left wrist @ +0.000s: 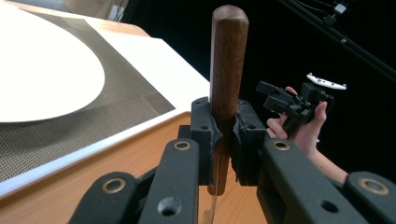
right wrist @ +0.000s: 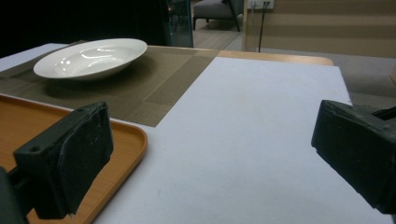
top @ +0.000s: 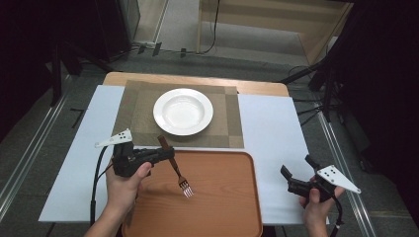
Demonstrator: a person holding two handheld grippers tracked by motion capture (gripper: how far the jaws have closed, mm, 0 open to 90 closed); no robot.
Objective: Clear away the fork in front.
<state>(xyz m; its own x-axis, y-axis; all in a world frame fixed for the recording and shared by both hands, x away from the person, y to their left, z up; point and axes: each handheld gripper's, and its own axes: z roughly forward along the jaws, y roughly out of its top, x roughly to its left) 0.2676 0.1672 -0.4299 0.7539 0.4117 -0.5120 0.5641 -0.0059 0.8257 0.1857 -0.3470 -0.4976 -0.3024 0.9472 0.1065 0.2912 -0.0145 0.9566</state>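
A fork (top: 176, 170) with a dark wooden handle (left wrist: 227, 60) and metal tines hangs over the orange tray (top: 217, 207), tines low and toward me. My left gripper (top: 168, 152) is shut on the handle, its pads (left wrist: 205, 130) pressing both sides. A white deep plate (top: 183, 111) rests on a brown woven placemat (top: 138, 108) beyond the tray. My right gripper (top: 297, 170) is open over the white table cover to the right of the tray, nothing between its pads (right wrist: 86, 149); it also appears farther off as the right gripper (left wrist: 280, 100).
The white cover (top: 276, 128) spans the wooden table (top: 257, 88), whose far edge drops to a grey floor with cables and stands. The tray's raised rim (right wrist: 135, 140) lies just left of my right gripper. Black cables trail from both grippers.
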